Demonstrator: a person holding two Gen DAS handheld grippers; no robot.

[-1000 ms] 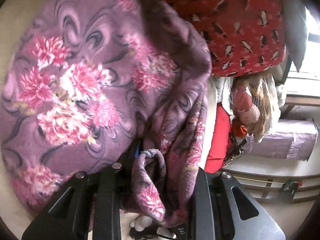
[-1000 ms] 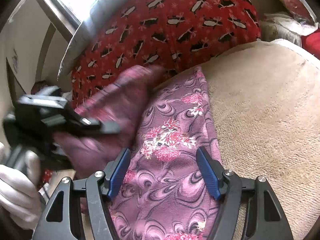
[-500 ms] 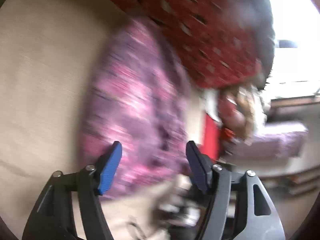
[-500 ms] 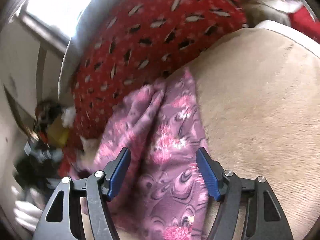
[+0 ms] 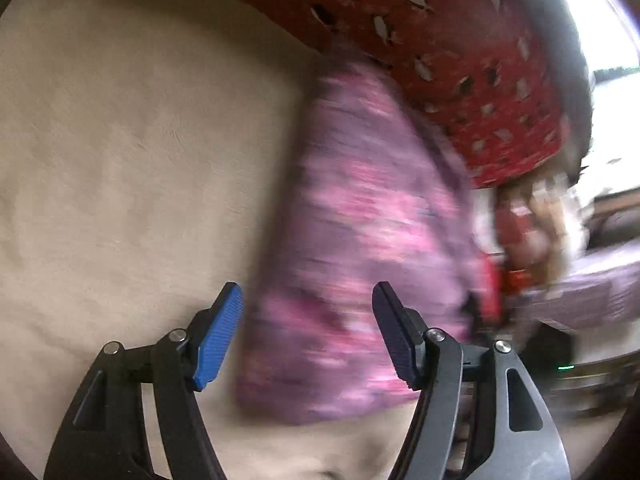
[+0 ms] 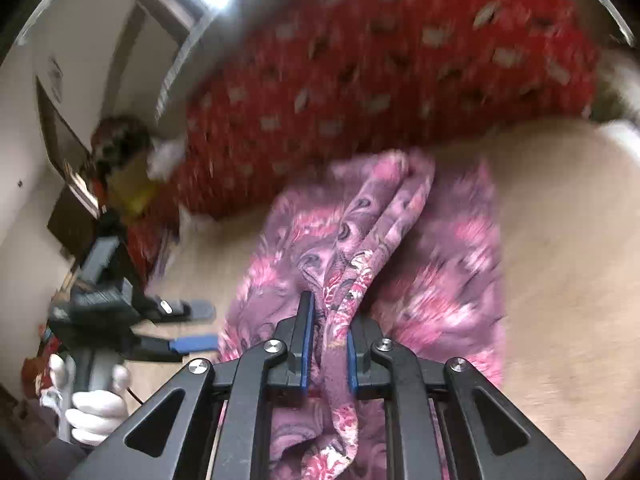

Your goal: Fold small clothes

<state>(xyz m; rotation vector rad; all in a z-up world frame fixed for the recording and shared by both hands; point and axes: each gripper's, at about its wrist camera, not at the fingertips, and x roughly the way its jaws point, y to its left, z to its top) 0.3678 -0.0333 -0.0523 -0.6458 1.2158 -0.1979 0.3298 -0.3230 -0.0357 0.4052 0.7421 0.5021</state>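
Observation:
A purple garment with pink flowers [image 6: 440, 264] lies on a beige blanket [image 6: 560, 240]. My right gripper [image 6: 326, 320] is shut on a bunched fold of it, and the cloth runs up from between the blue pads. In the left wrist view the garment [image 5: 360, 260] is blurred and lies ahead between the fingers. My left gripper [image 5: 306, 332] is open and empty above the garment's near edge. It also shows in the right wrist view [image 6: 188, 328], held by a white-gloved hand to the left of the cloth.
A red patterned cushion [image 6: 380, 60] lies behind the garment, also in the left wrist view [image 5: 460, 40]. Beige blanket [image 5: 120, 160] spreads to the left. Cluttered items and a doll [image 5: 532, 216] sit off the right edge, by a window.
My left gripper let go of the garment, opened and drew back. My right gripper, open half a second ago, has shut on a fold of the cloth.

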